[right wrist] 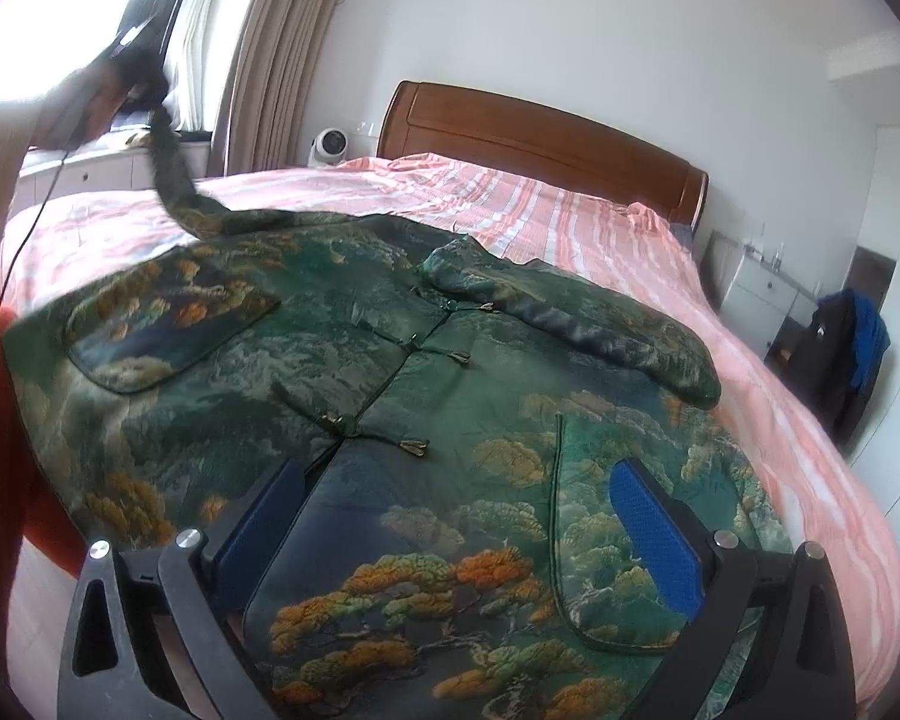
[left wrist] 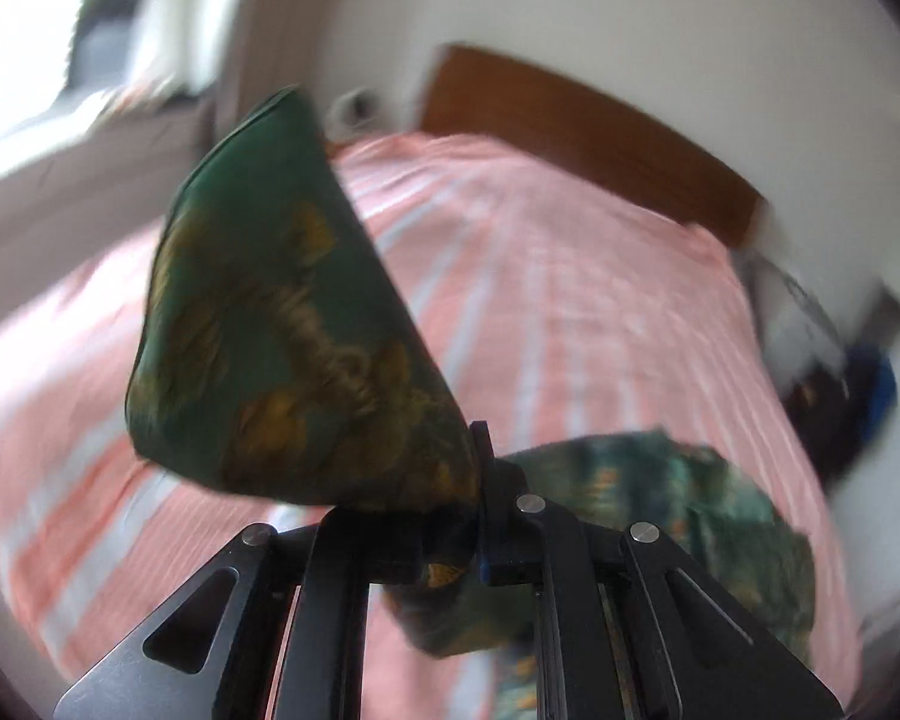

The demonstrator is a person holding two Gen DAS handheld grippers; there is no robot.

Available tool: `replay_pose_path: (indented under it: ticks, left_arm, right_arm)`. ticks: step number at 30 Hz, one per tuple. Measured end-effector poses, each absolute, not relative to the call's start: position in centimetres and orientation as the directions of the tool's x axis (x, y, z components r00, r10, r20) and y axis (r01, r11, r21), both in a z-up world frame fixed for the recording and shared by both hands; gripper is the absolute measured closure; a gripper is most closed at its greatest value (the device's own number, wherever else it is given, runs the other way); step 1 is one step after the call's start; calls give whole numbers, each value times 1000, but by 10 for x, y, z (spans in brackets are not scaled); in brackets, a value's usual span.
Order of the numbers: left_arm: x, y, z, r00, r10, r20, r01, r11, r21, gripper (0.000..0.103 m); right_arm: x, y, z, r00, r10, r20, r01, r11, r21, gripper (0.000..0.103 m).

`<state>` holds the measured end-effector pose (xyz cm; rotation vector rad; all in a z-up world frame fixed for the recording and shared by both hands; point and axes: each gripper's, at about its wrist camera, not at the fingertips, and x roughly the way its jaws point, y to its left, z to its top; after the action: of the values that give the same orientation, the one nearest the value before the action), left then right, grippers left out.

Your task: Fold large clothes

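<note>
A large green jacket [right wrist: 390, 360] with orange tree print lies front-up on the pink striped bed [right wrist: 570, 210]. Its right sleeve [right wrist: 618, 336] rests on the cover. My left gripper [left wrist: 474, 516] is shut on the cuff of the left sleeve [left wrist: 270, 330] and holds it high above the bed; it also shows in the right wrist view [right wrist: 120, 84], with the sleeve [right wrist: 171, 180] hanging from it. My right gripper [right wrist: 456, 522] is open just above the jacket's hem, one blue pad [right wrist: 654, 540] over the pocket.
A wooden headboard [right wrist: 540, 132] stands at the far end. A small white fan [right wrist: 330, 147] and curtains [right wrist: 270, 60] are at the back left. A white nightstand [right wrist: 762, 288] and dark clothes on a chair [right wrist: 840, 360] stand at the right.
</note>
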<state>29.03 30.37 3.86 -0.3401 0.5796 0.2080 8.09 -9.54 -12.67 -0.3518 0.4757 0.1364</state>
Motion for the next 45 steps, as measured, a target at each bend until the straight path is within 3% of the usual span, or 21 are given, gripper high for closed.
replay_pose_path:
  ticks: [5,8,10,11,12,14,18,22,23,26,29,33,37,45]
  left_arm:
    - [344,131,76,848,-79,-525,47,996,-73,92]
    - [369,43,45,817,-133,-562,166,986,8,92]
    - [384,0,5,778,-133,-614,205,978,47,83]
    - [392,-20,-21,752,-119,-649,217,974,72,64]
    - [401,-36,-47,721,-93,-687,222,970,101,37]
    - [395,-59,-97,664,-10,-748,205,964,169,23]
    - [368,-71,-148,573,-10,-820,288,939,190,23]
    - [333,-53,-122,568,-95,-818,374,915,154,22]
    - [330,-42,-109,579,-115,-807,373,918,137,17]
    - [338,-3,-74,654,-98,-750,284,951,124,4]
    - [365,55,-66,694,-2,-720,109,989,103,3]
    - [405,118,-119,557,140,-818,-76,990,118,4]
    - [408,114,-138,534,205,-820,-52,976,210,4]
    - [419,37,-61,657,-47,-752,167,982,85,3]
  right_arm:
    - [83,-109,-120,884,49,-465,-183,951,-248,2]
    - [82,-120,-116,889,35,-456,-152,963,-222,2]
    - [83,-129,-114,890,25,-456,-131,971,-201,2]
    - [82,-133,-113,890,19,-455,-119,974,-192,2]
    - [82,-136,-112,891,13,-454,-108,977,-183,2]
    - [82,-143,-110,892,4,-453,-90,982,-168,2]
    - [82,-157,-106,893,-13,-450,-50,991,-127,2]
    - [85,-168,-105,892,-13,-452,-27,996,-83,2]
    - [86,-169,-105,890,-12,-455,-25,997,-73,2]
    - [92,-172,-108,880,-1,-475,-25,998,-49,2]
    - [96,-170,-113,867,13,-498,-37,999,-39,2]
    - [94,-166,-114,866,15,-499,-47,998,-51,2]
    - [97,-168,-118,853,16,-522,-46,998,-43,2]
    - [99,-172,-118,847,27,-531,-45,999,-20,2]
